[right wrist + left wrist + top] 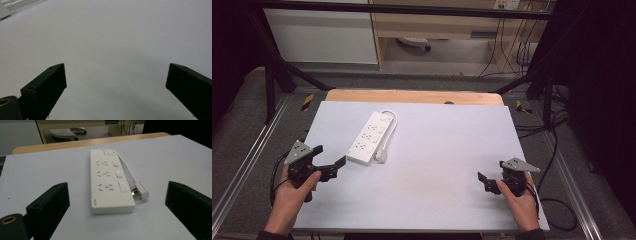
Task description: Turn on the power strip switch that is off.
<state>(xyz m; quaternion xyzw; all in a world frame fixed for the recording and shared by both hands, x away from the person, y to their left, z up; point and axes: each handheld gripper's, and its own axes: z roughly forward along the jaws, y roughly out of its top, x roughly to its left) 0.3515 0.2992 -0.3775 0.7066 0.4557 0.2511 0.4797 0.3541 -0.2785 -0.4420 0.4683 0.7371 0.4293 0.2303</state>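
On the tabletop (pixel 437 165), both grippers' jaws are being held apart, empty; the power strip (pixel 110 182) could be nudged by the left gripper (pixel 330 162), judging by nearness.

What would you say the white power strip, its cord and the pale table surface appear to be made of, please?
The white rectangular power strip looks like moulded plastic: smooth, slightly glossy, with rounded edges. Its thin white cord appears to be flexible rubber or PVC, given its soft curve, ending in a white plug. The pale grey table top looks like matt laminate or a sheet laid over a wooden board, whose light wood edge shows behind.
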